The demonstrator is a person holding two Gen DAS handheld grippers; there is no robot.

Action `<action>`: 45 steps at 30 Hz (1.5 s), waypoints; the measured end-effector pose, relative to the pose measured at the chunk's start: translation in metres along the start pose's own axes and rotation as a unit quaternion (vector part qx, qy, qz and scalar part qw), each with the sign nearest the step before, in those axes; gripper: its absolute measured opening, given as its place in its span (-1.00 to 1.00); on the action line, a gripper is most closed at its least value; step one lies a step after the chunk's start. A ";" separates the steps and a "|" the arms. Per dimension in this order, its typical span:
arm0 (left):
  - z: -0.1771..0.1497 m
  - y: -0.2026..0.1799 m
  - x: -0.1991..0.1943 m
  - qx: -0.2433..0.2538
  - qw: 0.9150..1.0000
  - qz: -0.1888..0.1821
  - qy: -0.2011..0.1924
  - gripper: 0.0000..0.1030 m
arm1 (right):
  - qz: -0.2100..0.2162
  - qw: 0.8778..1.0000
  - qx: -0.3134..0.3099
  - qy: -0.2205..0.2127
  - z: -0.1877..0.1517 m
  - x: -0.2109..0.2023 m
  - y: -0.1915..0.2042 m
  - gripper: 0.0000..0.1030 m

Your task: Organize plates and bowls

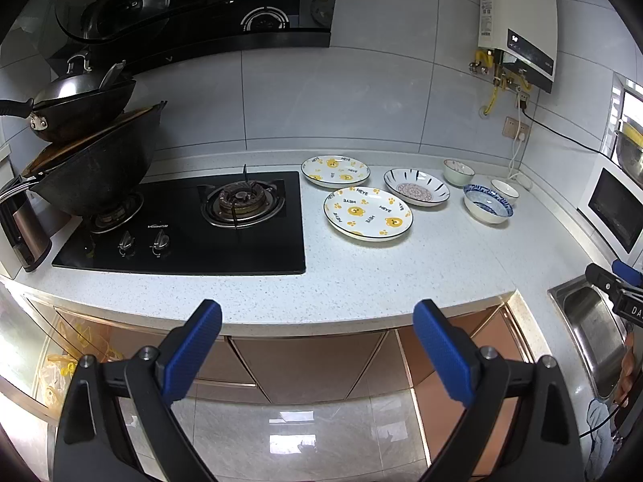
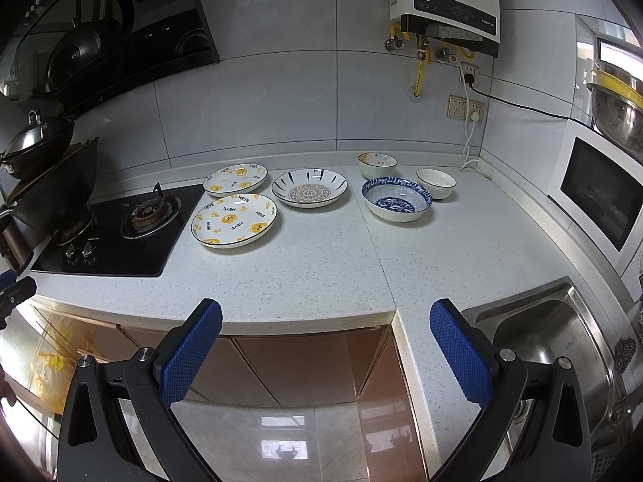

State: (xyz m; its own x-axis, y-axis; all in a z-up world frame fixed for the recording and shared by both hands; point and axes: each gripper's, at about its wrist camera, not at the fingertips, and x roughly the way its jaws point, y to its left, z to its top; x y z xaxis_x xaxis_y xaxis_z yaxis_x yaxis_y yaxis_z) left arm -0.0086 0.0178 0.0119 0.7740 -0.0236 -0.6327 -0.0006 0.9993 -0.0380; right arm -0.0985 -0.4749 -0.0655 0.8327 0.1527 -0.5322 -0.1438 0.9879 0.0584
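On the white speckled counter (image 1: 361, 277) (image 2: 321, 265) lie two bear-print plates, a large one (image 1: 367, 213) (image 2: 234, 220) in front of a smaller one (image 1: 335, 170) (image 2: 236, 178). Right of them sits a striped plate with a mandala centre (image 1: 416, 186) (image 2: 309, 186). Further right are a blue patterned bowl (image 1: 487, 203) (image 2: 396, 198), a pale green bowl (image 1: 458, 172) (image 2: 377, 164) and a small white bowl (image 1: 504, 190) (image 2: 436, 182). My left gripper (image 1: 317, 345) and right gripper (image 2: 325, 347) hang open and empty in front of the counter edge.
A black gas hob (image 1: 181, 225) (image 2: 116, 233) with stacked woks (image 1: 88, 160) fills the left. A steel sink (image 2: 546, 337) lies at the right, a white microwave (image 2: 598, 197) behind it. Cabinet doors (image 1: 305, 365) stand below the counter. The right gripper's tip (image 1: 615, 281) shows at the right edge.
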 end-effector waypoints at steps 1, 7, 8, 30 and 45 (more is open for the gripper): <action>0.000 0.000 0.000 0.000 1.000 0.000 0.000 0.89 | 0.000 1.000 0.000 0.000 0.000 0.000 0.000 0.98; 0.001 0.000 -0.001 0.001 1.000 -0.001 0.000 0.89 | 0.000 1.000 0.001 0.002 0.001 0.000 0.000 0.98; 0.001 0.000 -0.001 0.001 1.000 -0.001 0.000 0.89 | 0.000 1.000 0.001 0.001 0.001 0.000 0.001 0.98; -0.003 -0.002 -0.002 0.002 1.000 0.001 -0.001 0.89 | -0.001 1.000 -0.001 -0.002 0.002 -0.001 0.005 0.98; 0.001 0.016 0.008 0.004 1.000 0.010 0.004 0.89 | 0.002 1.000 -0.009 -0.004 0.004 0.004 0.029 0.98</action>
State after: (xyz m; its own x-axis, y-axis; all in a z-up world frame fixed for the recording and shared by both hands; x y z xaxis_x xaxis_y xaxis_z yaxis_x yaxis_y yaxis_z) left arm -0.0017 0.0339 0.0070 0.7684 -0.0046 -0.6400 -0.0102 0.9998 -0.0194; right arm -0.0970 -0.4455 -0.0626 0.8363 0.1564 -0.5254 -0.1564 0.9867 0.0448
